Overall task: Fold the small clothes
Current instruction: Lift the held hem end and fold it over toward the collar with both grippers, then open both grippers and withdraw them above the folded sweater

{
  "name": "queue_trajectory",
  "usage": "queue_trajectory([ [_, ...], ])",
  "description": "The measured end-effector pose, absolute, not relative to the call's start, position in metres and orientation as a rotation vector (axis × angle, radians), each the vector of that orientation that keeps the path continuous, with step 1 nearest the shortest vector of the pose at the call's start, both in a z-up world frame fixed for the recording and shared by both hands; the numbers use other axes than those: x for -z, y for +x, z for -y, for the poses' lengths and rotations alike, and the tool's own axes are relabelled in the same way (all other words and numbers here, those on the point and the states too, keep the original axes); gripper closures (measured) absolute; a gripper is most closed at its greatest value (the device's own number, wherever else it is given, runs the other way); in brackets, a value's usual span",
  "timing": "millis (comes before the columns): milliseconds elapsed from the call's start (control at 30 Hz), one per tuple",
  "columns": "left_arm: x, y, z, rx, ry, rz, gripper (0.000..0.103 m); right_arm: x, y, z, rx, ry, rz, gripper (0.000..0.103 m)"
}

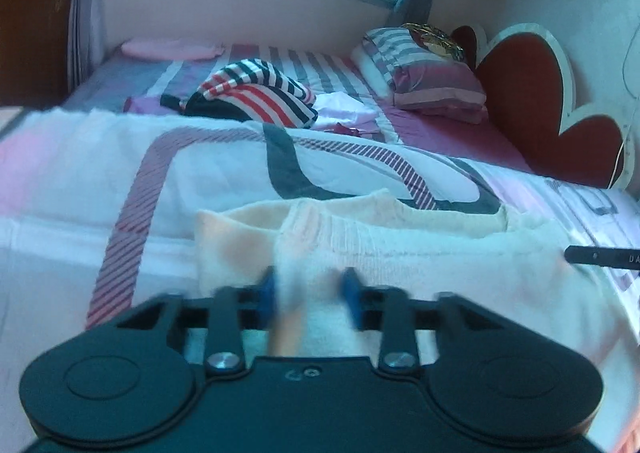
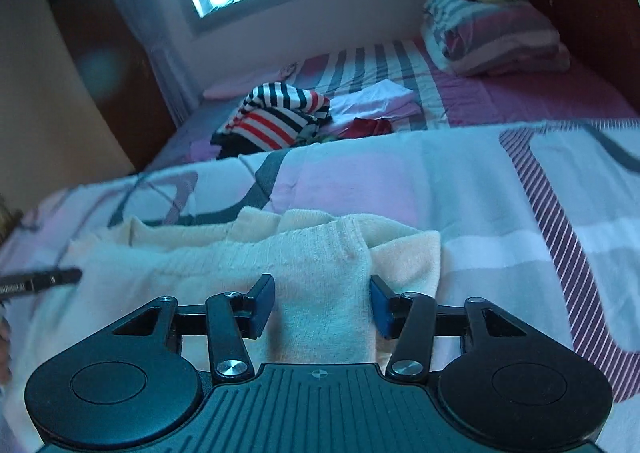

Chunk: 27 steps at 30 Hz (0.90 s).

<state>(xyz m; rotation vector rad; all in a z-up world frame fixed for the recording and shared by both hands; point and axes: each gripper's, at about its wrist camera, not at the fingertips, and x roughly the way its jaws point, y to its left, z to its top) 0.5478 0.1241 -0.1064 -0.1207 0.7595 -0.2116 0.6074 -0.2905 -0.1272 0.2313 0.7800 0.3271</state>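
Between my left gripper's (image 1: 310, 293) blue pads (image 1: 267, 293), in the left wrist view, a ridge of the cream knitted garment (image 1: 400, 249) is running up from the gripper body; the jaws are standing narrow, but blur is keeping me from telling whether the pads are pressing on the cloth. Ahead of my fingertips the garment is lying on a white blanket (image 1: 208, 165) with grey and striped bands. Beyond that, a striped heap of clothes (image 1: 256, 93) is lying on the bed, and off to the right of the fingers a striped pillow (image 1: 432, 73) is leaning by a red heart-shaped headboard (image 1: 528, 93).

Over in the right wrist view, my right gripper (image 2: 322, 303) is straddling a raised fold of the same cream garment (image 2: 320, 253). Its pads (image 2: 262, 303) are sitting just beside the fold on either side with a small gap showing, so they are gripping nothing. Far to the left of these fingers, the tip of the other gripper's black finger (image 2: 44, 279) is poking in over the cloth.
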Motion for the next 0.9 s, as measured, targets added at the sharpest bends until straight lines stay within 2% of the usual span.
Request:
queue_trajectory([
  [33,0.104,0.547,-0.128,0.215,-0.139,-0.741,0.098,0.128,0.608,0.289,-0.333,0.218,-0.787,0.088],
  [133,0.095,0.538,-0.129,0.219,-0.164,-0.655,0.099,0.126,0.609,0.291,-0.336,0.208,-0.762,0.099],
  [300,0.089,0.537,-0.117,0.207,-0.116,-0.566,0.099,0.111,0.597,0.305,-0.303,0.238,-0.645,0.101],
  [433,0.100,0.552,-0.115,0.185,-0.145,-0.611,0.099,0.121,0.606,0.312,-0.272,0.253,-0.682,0.101],
  [500,0.112,0.562,-0.114,0.171,-0.127,-0.701,0.097,0.130,0.612,0.313,-0.274,0.272,-0.718,0.100],
  [600,0.112,0.558,-0.120,0.170,-0.158,-0.698,0.088,0.135,0.613,0.322,-0.271,0.312,-0.739,0.100],
  [633,0.108,0.555,-0.124,0.143,-0.175,-0.696,0.077,0.133,0.612,0.324,-0.262,0.312,-0.736,0.100],
  [667,0.102,0.548,-0.126,0.092,-0.176,-0.677,0.051,0.129,0.609,0.326,-0.242,0.300,-0.727,0.100],
  [700,0.096,0.540,-0.125,0.049,-0.161,-0.632,0.043,0.123,0.605,0.325,-0.230,0.278,-0.710,0.100],
  [767,0.082,0.526,-0.108,0.093,-0.115,-0.534,0.040,0.110,0.598,0.316,-0.267,0.244,-0.665,0.100],
  [900,0.080,0.541,-0.035,0.216,0.056,-0.616,0.039,0.107,0.606,0.254,-0.399,0.193,-0.703,0.099],
])
